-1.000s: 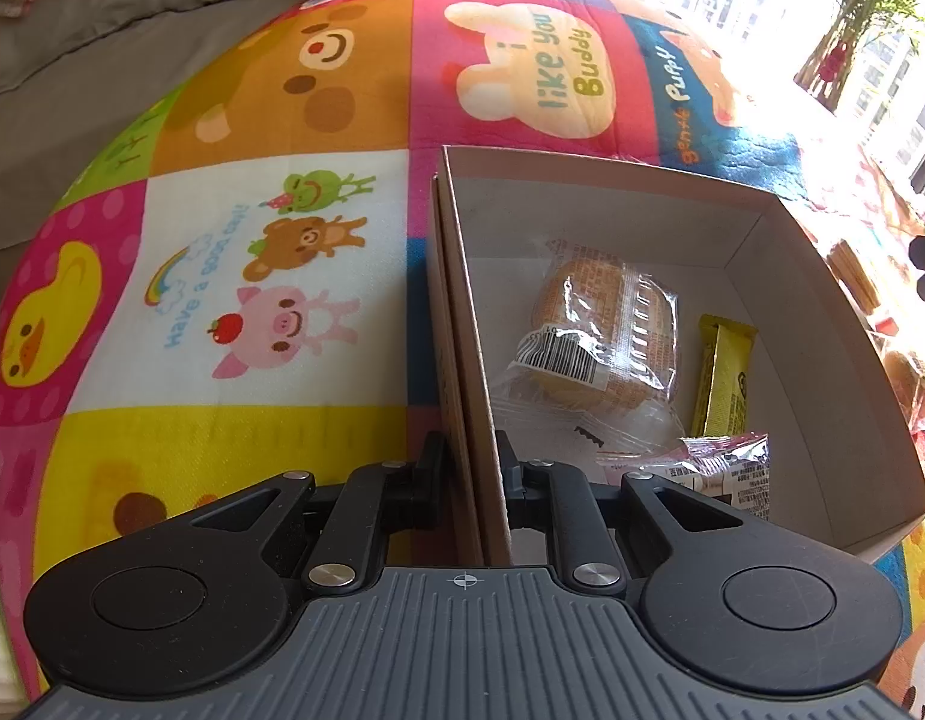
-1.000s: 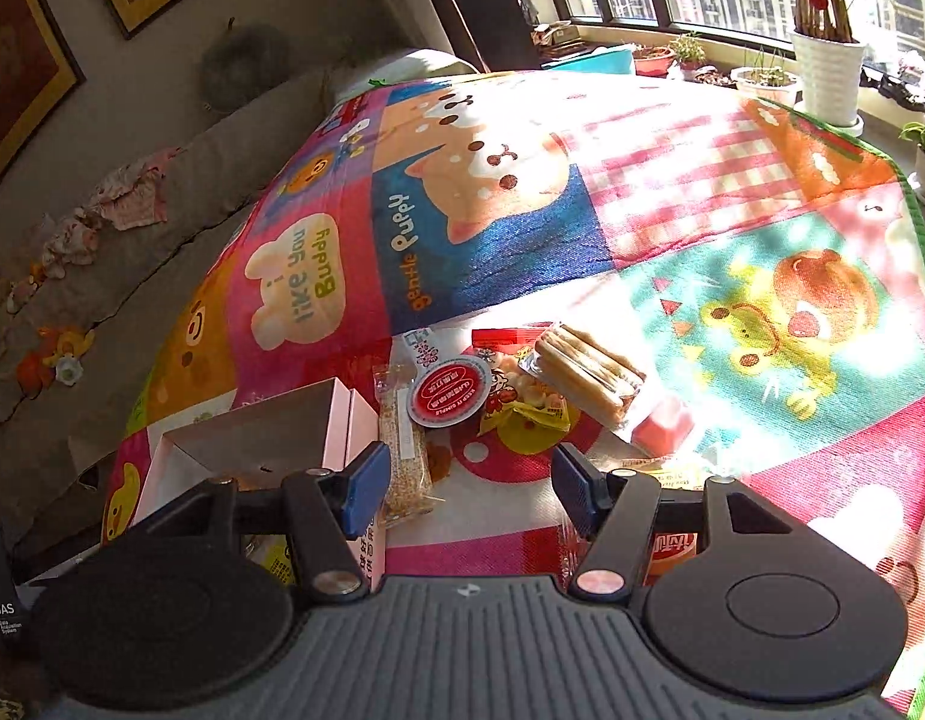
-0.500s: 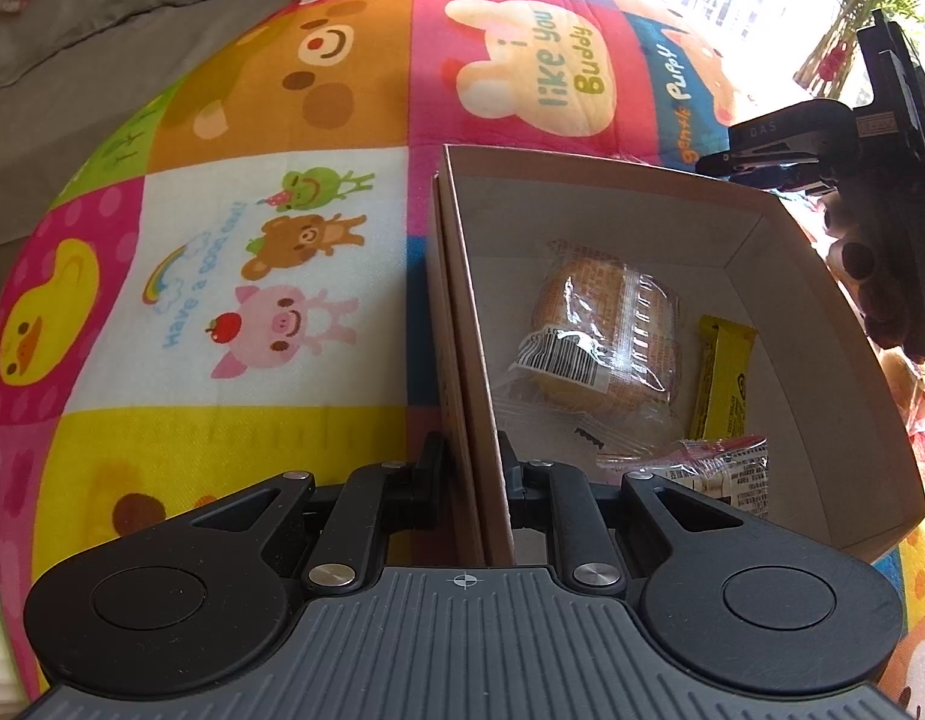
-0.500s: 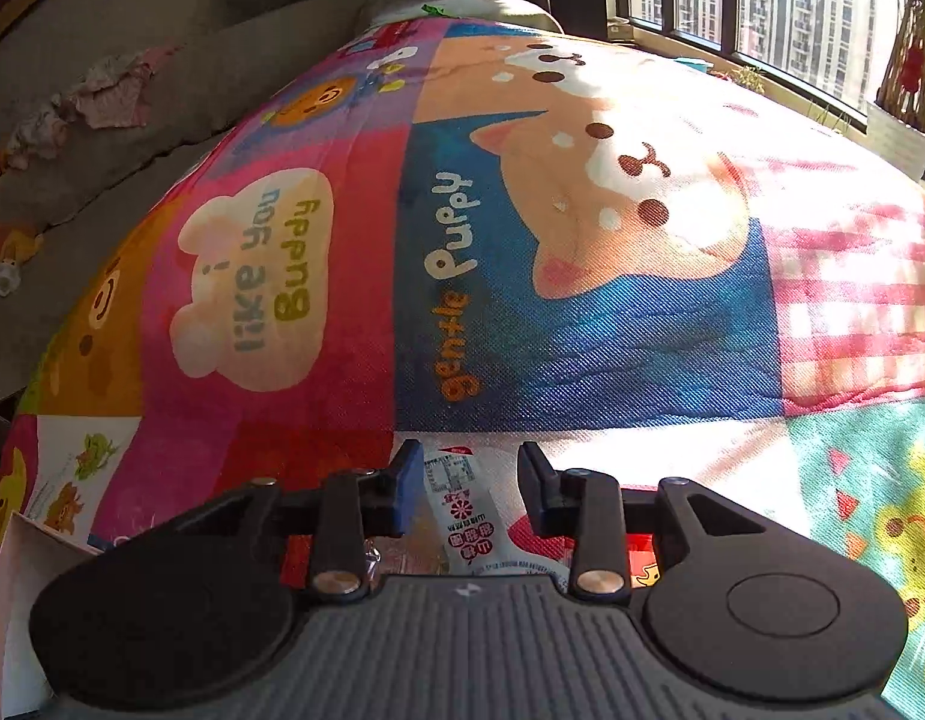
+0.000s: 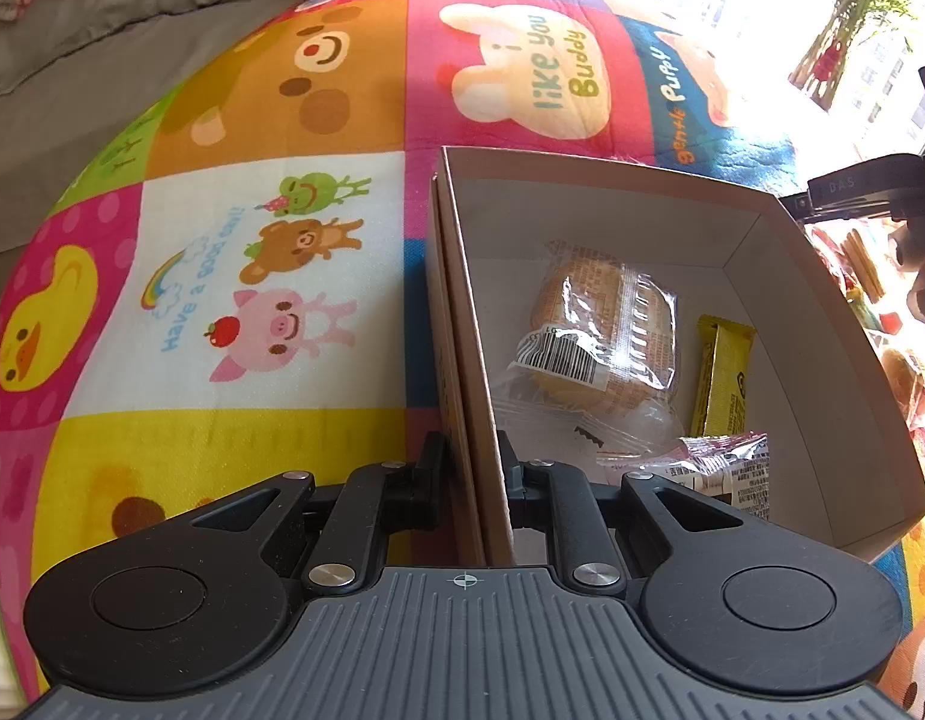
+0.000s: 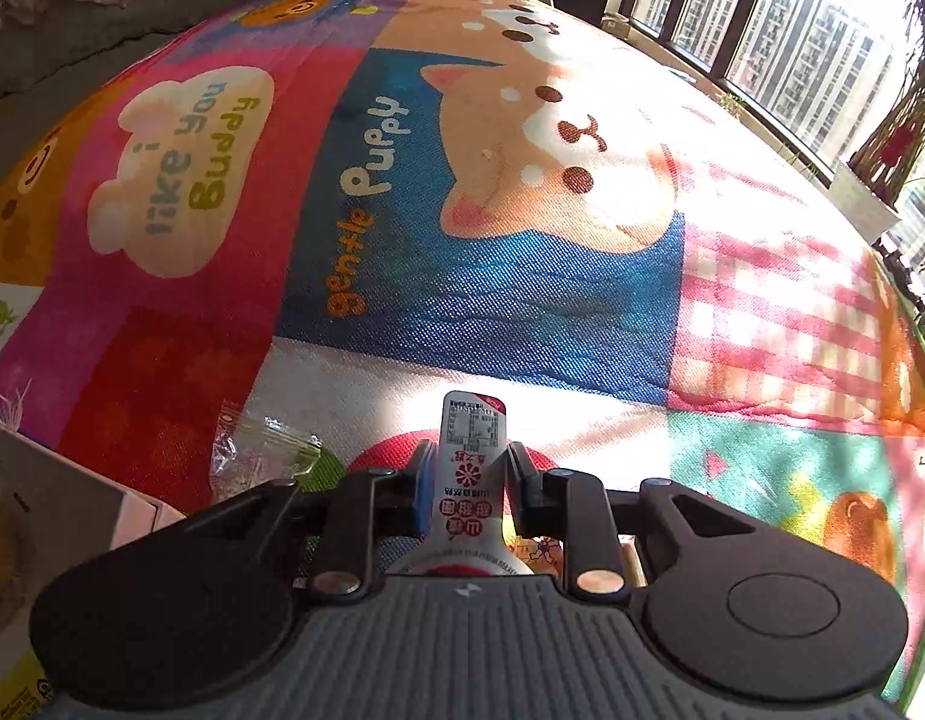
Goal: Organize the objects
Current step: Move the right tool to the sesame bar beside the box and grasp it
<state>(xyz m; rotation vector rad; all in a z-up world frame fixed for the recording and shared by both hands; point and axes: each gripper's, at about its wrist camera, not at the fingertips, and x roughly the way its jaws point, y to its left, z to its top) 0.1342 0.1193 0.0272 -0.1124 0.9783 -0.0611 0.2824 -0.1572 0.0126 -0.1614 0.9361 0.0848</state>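
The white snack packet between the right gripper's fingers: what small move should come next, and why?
Probably lift the packet off the mat and carry it toward the box. The right gripper has just closed on it, and the left gripper is shut on the box wall, steadying it. The box already holds other snacks and has free room.

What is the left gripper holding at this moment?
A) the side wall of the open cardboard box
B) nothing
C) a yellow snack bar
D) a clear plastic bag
A: the left gripper has its fingers shut on the near side wall of the open cardboard box, one finger on each side.
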